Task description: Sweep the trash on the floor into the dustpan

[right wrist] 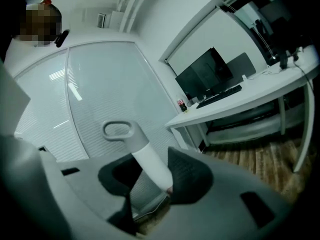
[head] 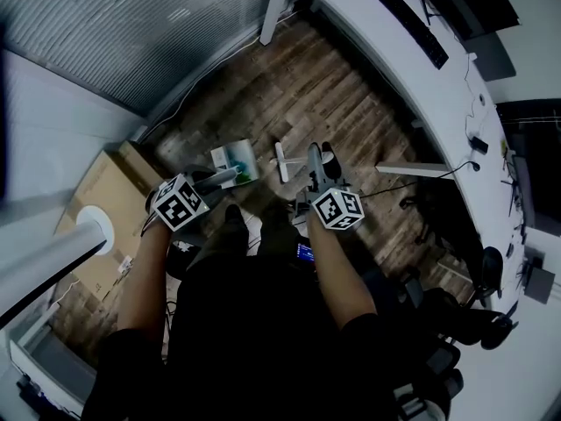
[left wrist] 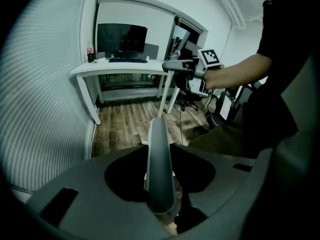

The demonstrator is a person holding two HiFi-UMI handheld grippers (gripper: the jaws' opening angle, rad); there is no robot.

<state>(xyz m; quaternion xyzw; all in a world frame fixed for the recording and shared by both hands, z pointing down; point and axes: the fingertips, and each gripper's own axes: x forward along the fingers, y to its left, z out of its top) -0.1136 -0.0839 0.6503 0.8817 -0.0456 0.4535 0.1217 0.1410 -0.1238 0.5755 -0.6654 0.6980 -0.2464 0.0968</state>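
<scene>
Your bare forearms [head: 149,270] reach out from dark sleeves, each ending in a gripper with a marker cube. On your left, the left gripper [head: 209,181] tips steeply down. Its jaws are clamped on the smooth grey rounded handle [left wrist: 159,159] of the white and teal plastic dustpan [head: 235,160]. The dustpan hangs just ahead of your shoes, above the brown wood-plank floor [head: 289,86].

On your right, the right gripper [head: 314,163] sits nearly level. Its jaws are closed around the white tubular broom handle [right wrist: 150,166], which ends in a grey loop [right wrist: 117,130]. That loop leans toward the ribbed white blinds [right wrist: 100,84].

Between your two grippers lies a white T-shaped piece [head: 282,160]. It is probably part of that broom, though from above you cannot be sure.

Farther left, a flat brown cardboard box [head: 105,191] rests by the wall. Along your right runs the long white desk [head: 412,68] with a black keyboard [head: 408,23]. At its far end stand a black monitor [left wrist: 121,38] and a red-capped bottle [left wrist: 90,53].
</scene>
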